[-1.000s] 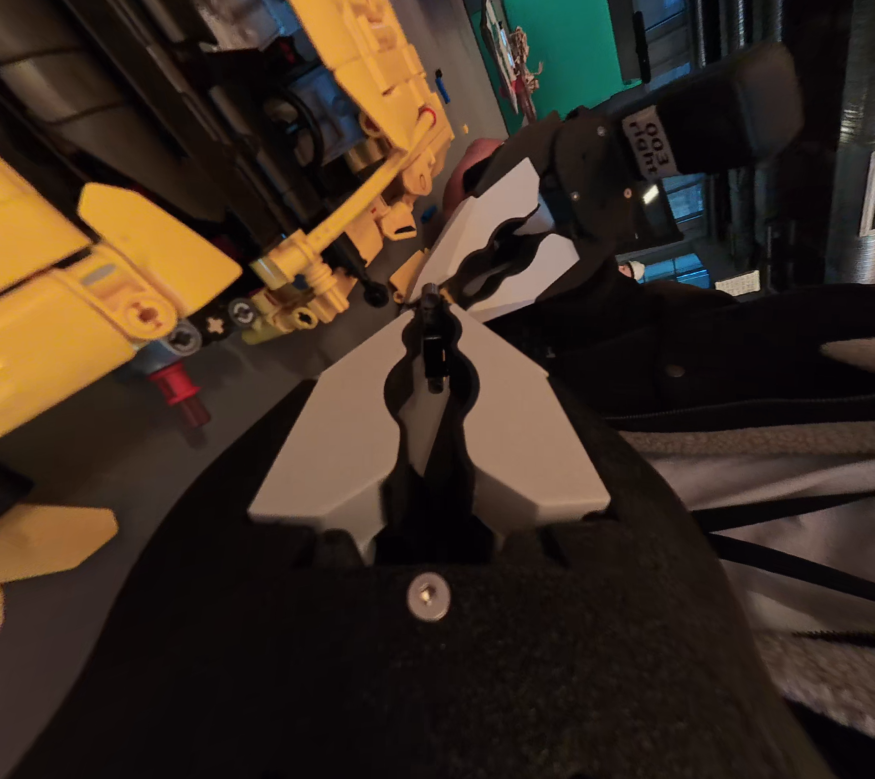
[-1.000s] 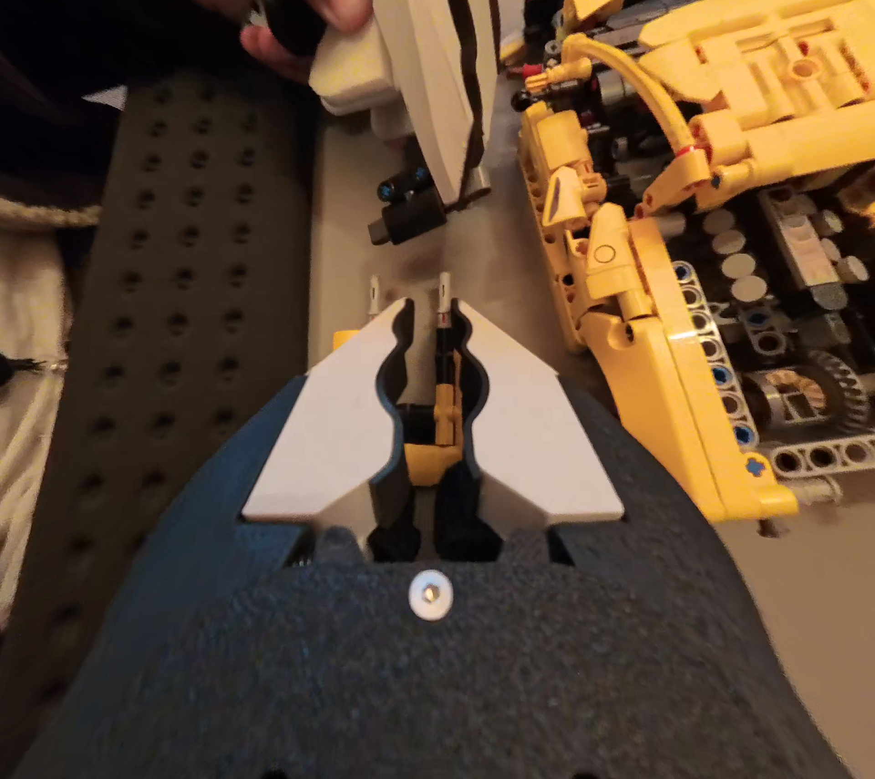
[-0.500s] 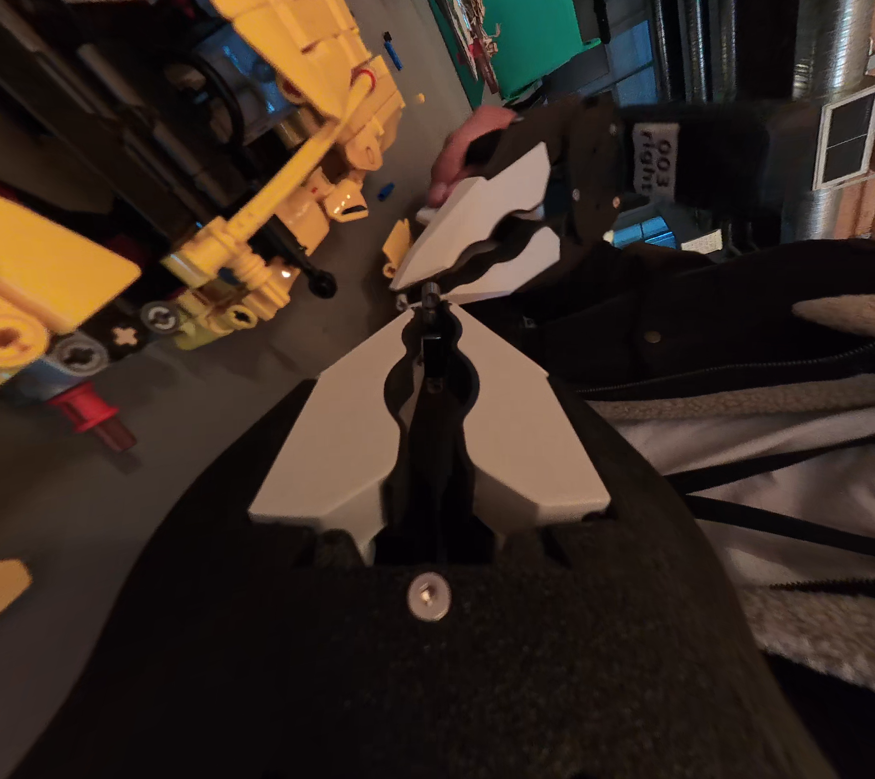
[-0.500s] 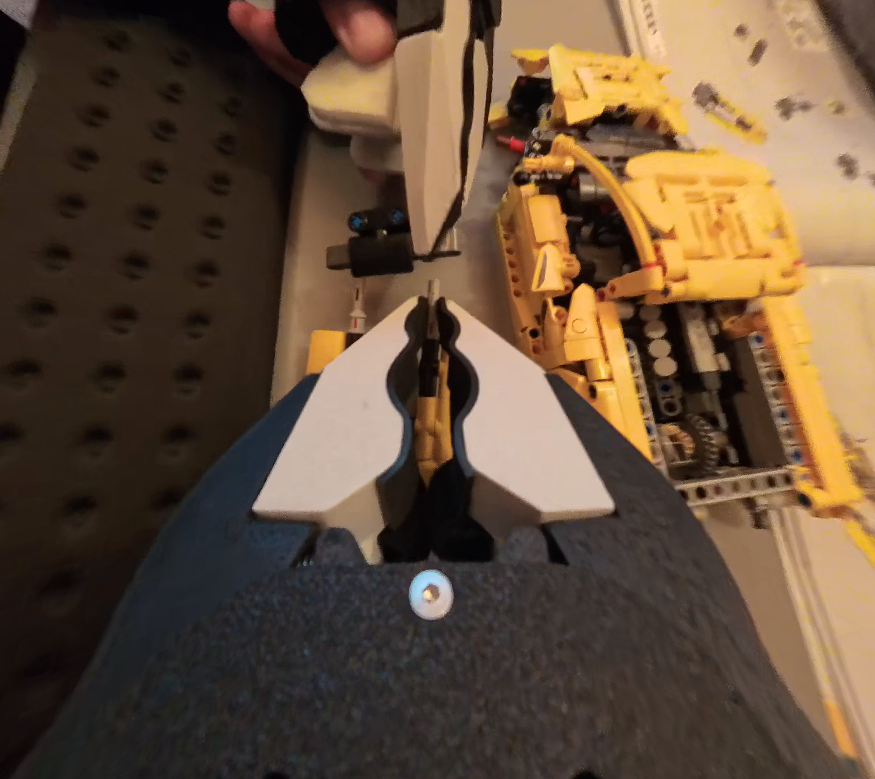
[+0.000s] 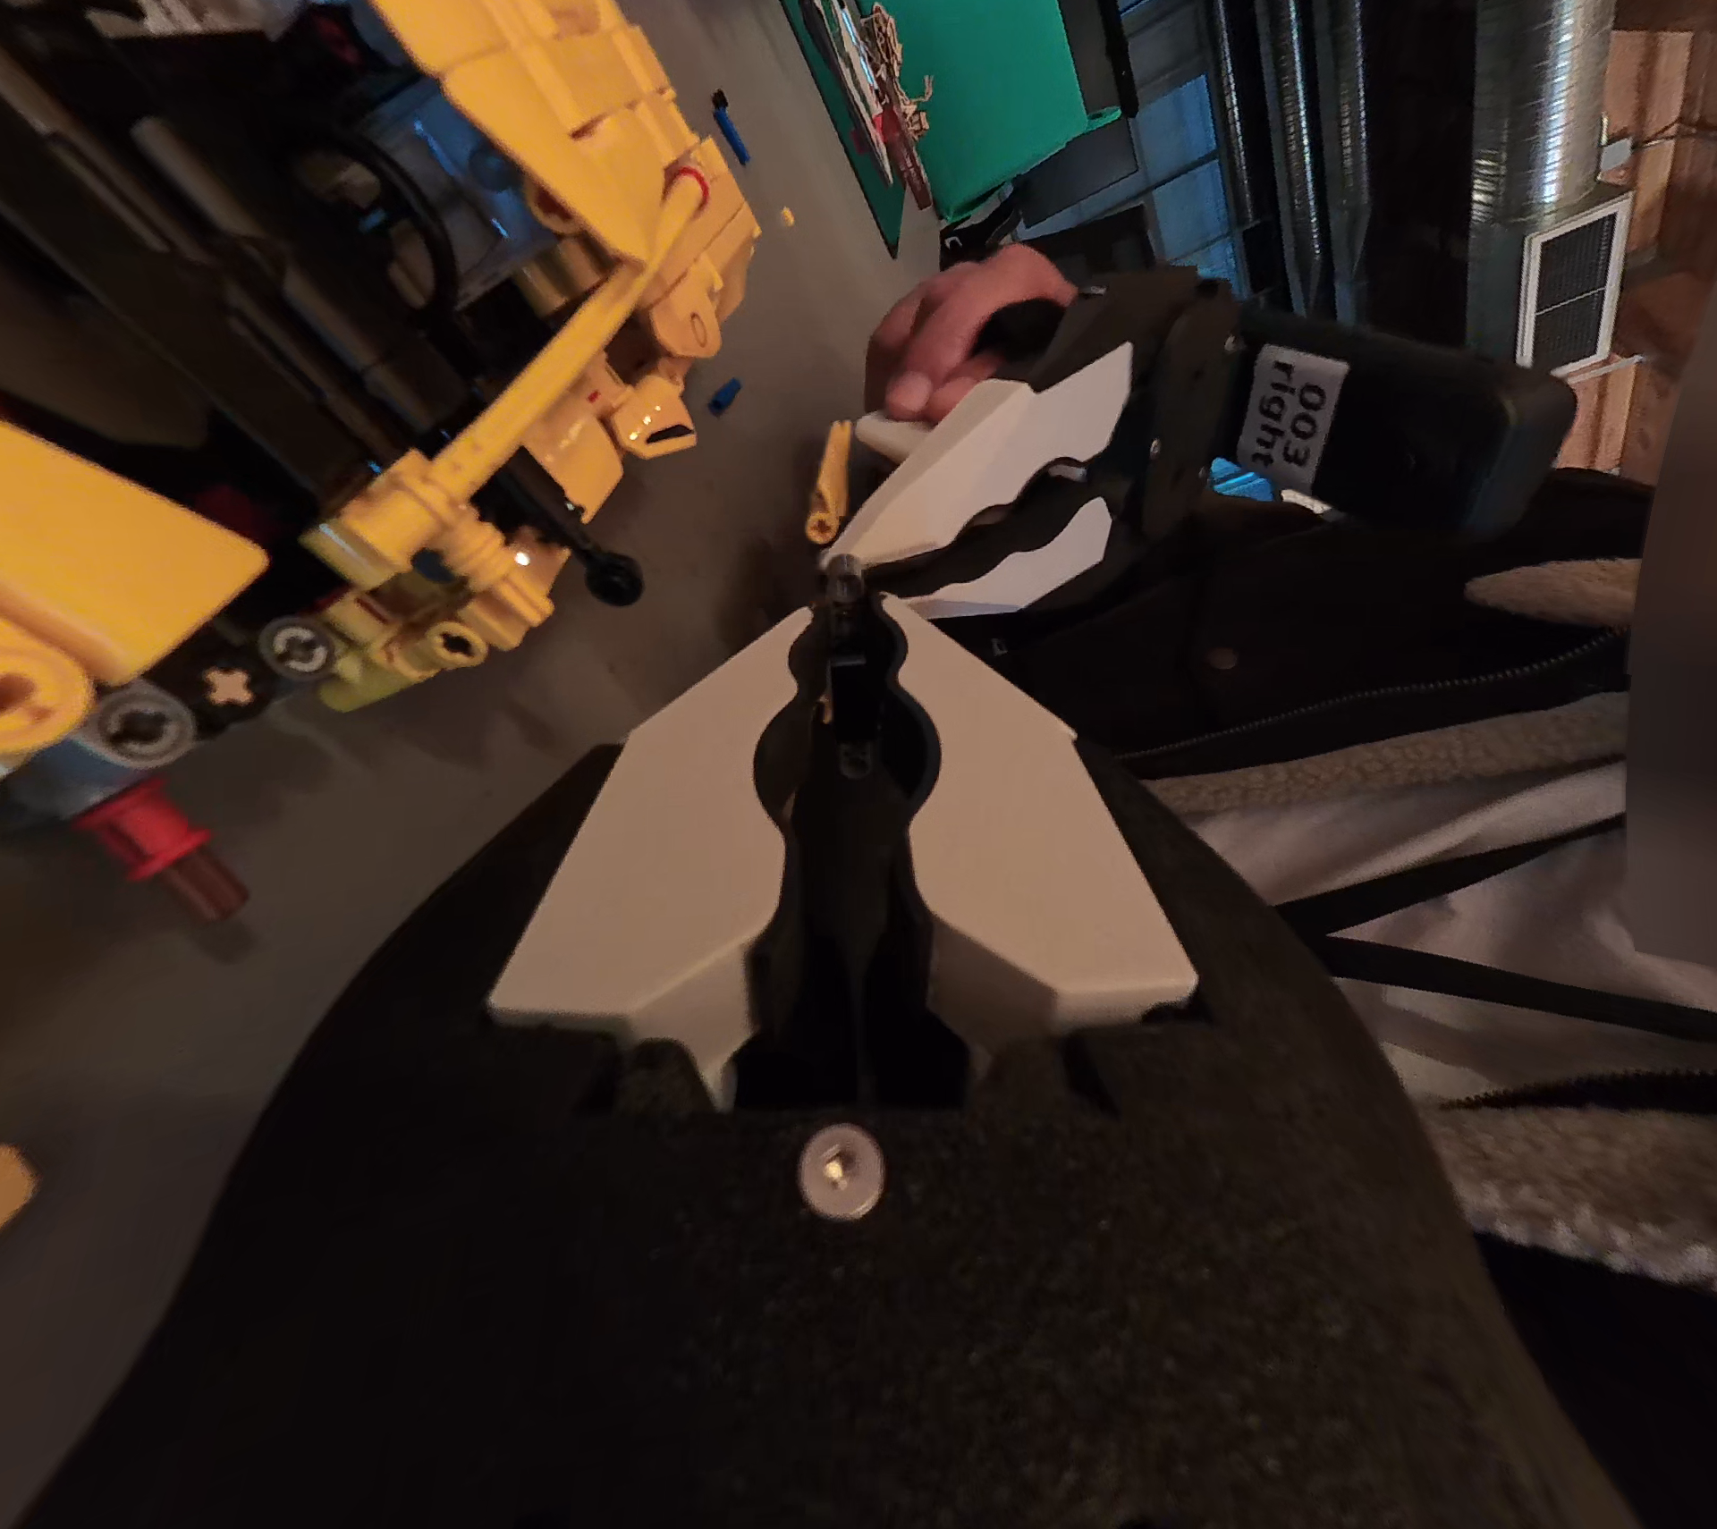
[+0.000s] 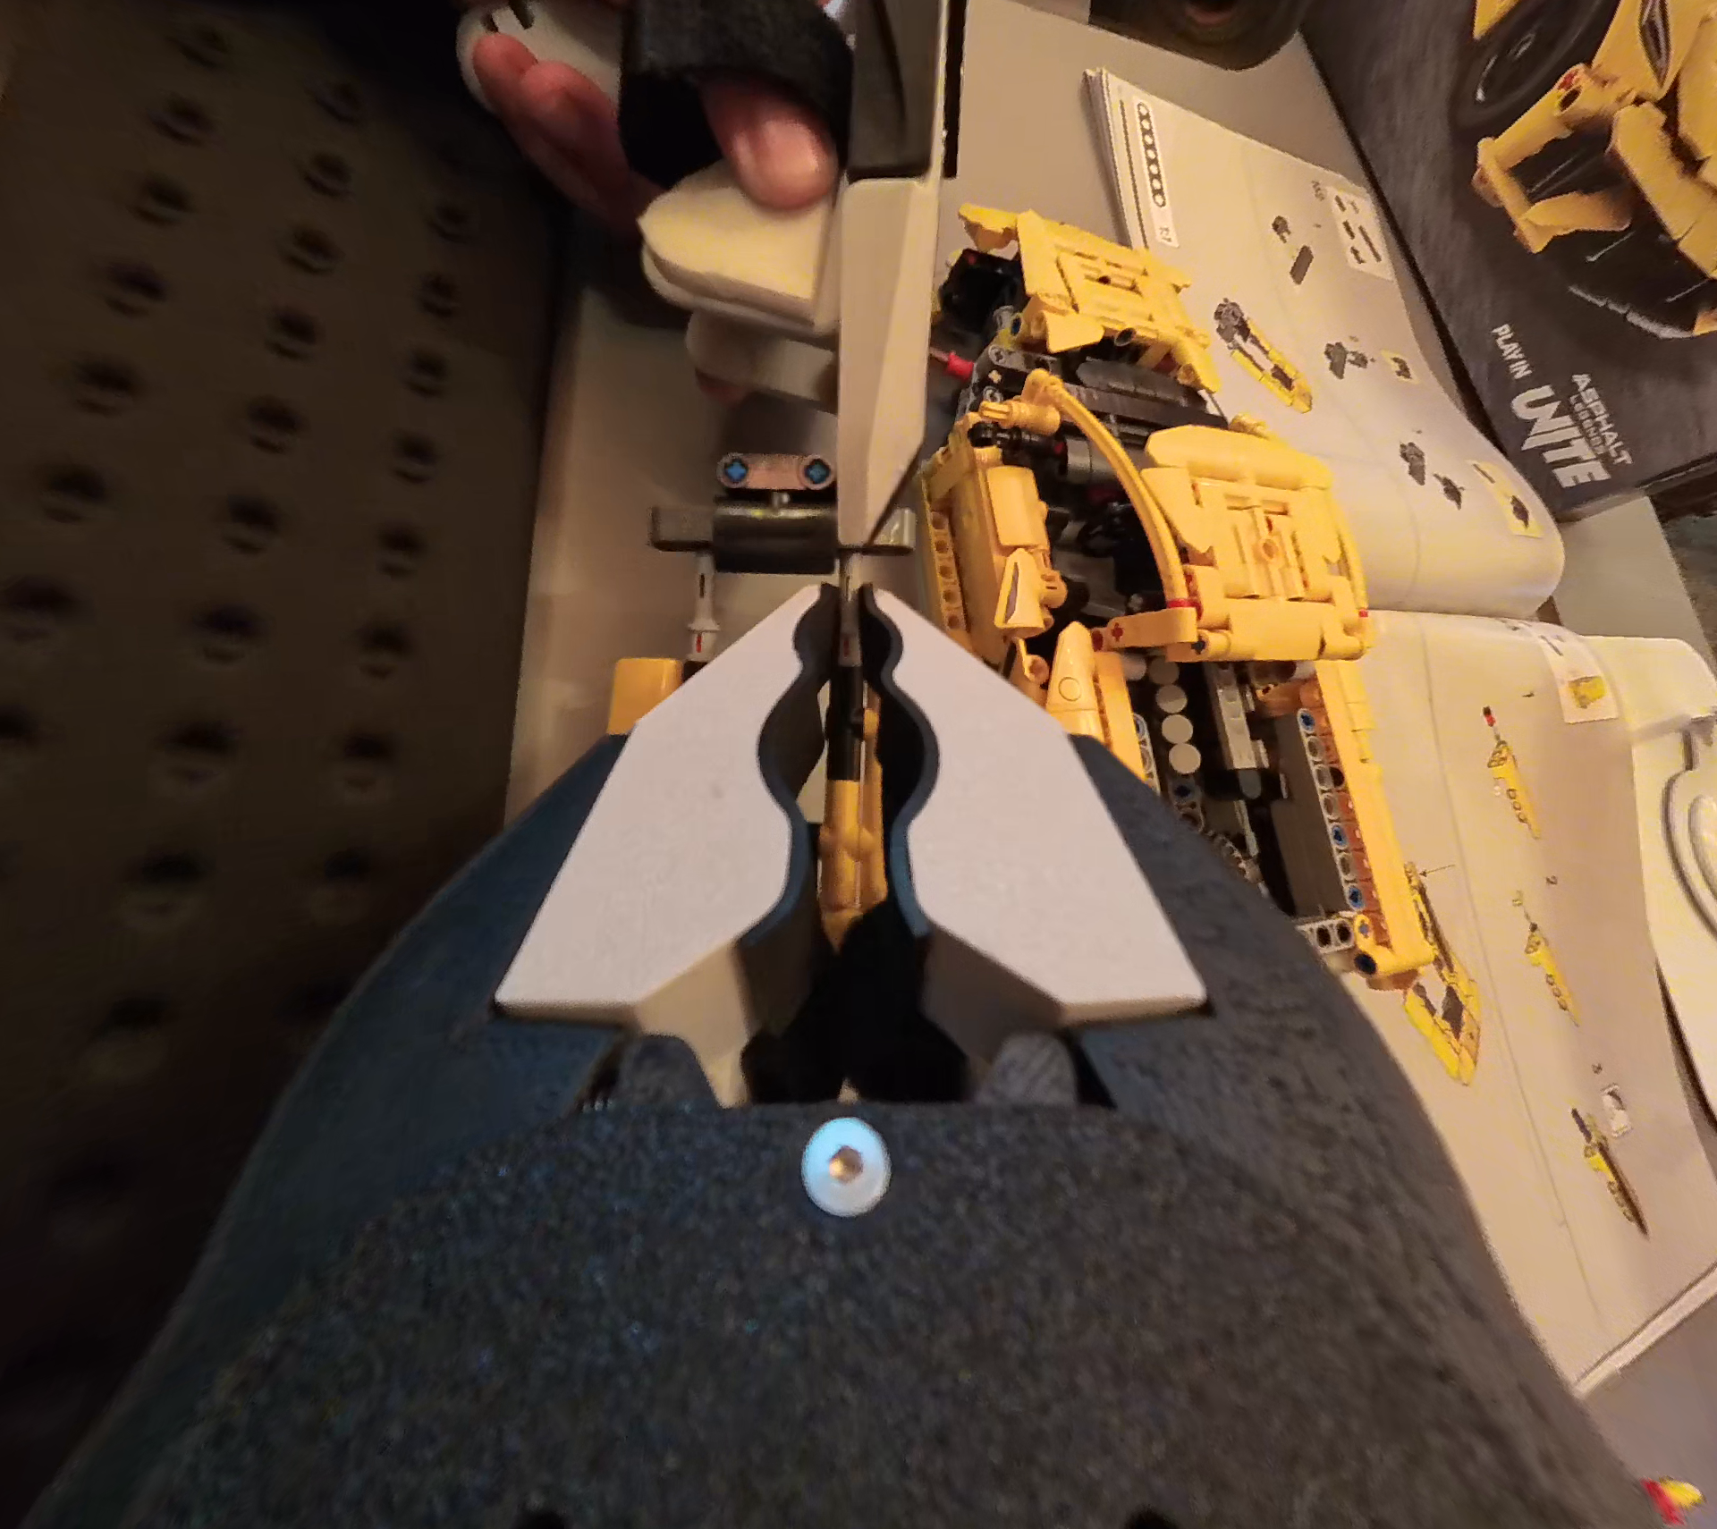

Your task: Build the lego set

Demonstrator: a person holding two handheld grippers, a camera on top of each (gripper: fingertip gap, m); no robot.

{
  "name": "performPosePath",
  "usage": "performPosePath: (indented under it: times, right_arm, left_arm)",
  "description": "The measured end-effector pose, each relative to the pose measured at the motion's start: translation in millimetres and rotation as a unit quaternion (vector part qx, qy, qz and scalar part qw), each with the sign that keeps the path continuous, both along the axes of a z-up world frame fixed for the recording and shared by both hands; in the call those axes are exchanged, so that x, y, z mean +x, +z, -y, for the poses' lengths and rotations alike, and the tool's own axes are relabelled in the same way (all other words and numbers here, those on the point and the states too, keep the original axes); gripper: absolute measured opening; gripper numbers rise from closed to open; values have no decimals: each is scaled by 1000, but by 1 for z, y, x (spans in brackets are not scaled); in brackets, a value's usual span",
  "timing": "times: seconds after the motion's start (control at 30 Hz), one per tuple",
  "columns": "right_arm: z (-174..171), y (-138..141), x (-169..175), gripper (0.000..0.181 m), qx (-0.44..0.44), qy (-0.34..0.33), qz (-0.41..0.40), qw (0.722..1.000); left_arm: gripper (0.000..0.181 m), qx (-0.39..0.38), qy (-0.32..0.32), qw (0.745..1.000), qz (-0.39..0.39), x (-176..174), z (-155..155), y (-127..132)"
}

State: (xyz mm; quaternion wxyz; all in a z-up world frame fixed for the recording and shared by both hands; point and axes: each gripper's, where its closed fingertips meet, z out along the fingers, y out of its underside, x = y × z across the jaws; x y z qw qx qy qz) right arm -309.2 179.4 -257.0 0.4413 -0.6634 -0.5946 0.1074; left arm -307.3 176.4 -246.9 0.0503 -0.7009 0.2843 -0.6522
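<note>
Status: mid-air mating of two small parts, just beside the yellow lego car model [image 6: 1161,555] on the grey table [image 5: 372,834].

Left gripper [image 5: 844,602]: jaws closed to a narrow slit on a small black connector piece [image 5: 847,704], whose grey tip sits right at the fingertips. Right gripper [image 6: 847,602]: jaws likewise nearly closed, clamping a thin black-and-yellow axle part [image 6: 845,769] that runs lengthwise between the fingers, with a thin pale tip protruding. In the right wrist view the left gripper comes in from above, approx. perpendicular, and the two sets of tips meet at one point. Whether the parts are already engaged cannot be told; the contact point is too small and dim.

Failure risks:
1. Misalignment. The pieces are thin and gripped only at the fingertips. An off-axis push would likely pivot one in its jaws rather than seat it.
2. Drop. Any easing of either squeeze before seating would let a part fall among the loose pieces on the table, e.g. the black pin assembly [image 6: 771,528] directly below.
3. Collision. The model is close by on the right gripper's right; a sideways slip could knock its yellow flex hose [image 6: 1129,462].
4. Occlusion. Fingertips hide the joint from both cameras, so seating is hard to verify.

The instruction booklet [image 6: 1301,332] lies open beyond the model.
</note>
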Motion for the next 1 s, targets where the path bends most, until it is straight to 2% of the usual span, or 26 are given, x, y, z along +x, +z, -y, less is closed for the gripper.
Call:
performPosePath:
  times: [0.47,0.57,0.8,0.87,0.93,0.97,1.0]
  right_arm:
    - [-2,0,0,3,47,-20,40,998]
    - [-3,-2,1,3,53,-32,55,997]
    - [-4,-7,-1,2,6,-47,22,999]
    - [-5,-15,-1,1,-20,-53,21,998]
    - [-6,-25,-1,1,-55,-54,17,997]
    - [-6,-23,-1,2,-60,-57,5,997]
    - [-7,-21,-3,2,-70,-61,-9,996]
  left_arm:
    - [6,-3,-4,1000,-1,0,1,-1]
    - [6,18,3,1000,-15,1,0,-4]
    - [6,39,9,999,-34,1,-1,-9]
    - [7,79,19,994,-73,2,-4,-18]
    - [8,162,24,978,-131,3,-5,-30]
    - [7,161,25,978,-130,3,-6,-29]
    - [7,123,24,986,-113,2,-6,-27]
